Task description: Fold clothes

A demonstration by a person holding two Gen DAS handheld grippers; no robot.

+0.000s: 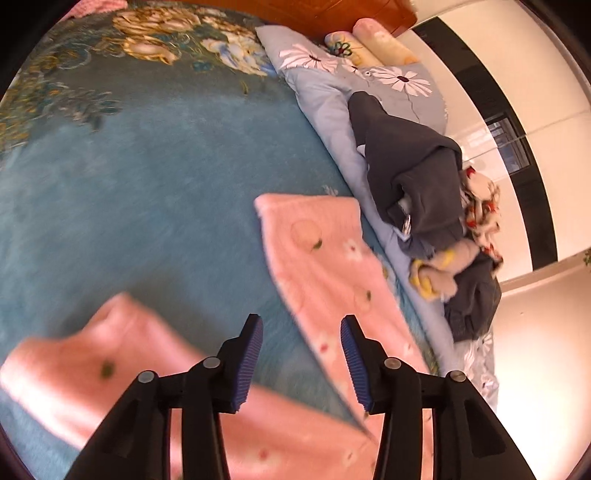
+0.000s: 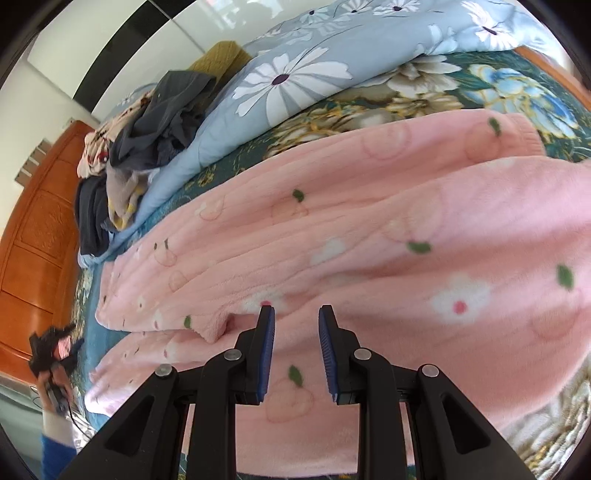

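Note:
A pink fleece garment printed with peaches and white flowers lies spread on the teal floral bedspread [image 1: 147,166]. In the left wrist view one pink leg [image 1: 325,258] runs away from me and another pink part [image 1: 110,354] lies at the lower left. My left gripper [image 1: 302,319] hovers above them, open, with nothing between its blue pads. In the right wrist view the pink garment [image 2: 369,240] fills the middle. My right gripper [image 2: 296,308] hangs just over it, jaws apart, with the cloth lying below and not pinched.
A heap of dark grey and patterned clothes [image 1: 417,184] rests on a light blue daisy quilt [image 1: 325,96] along the bed's right side. A wooden headboard [image 1: 314,11] and pillows [image 1: 369,40] stand at the far end. A hand with the other gripper [image 2: 55,350] shows blurred.

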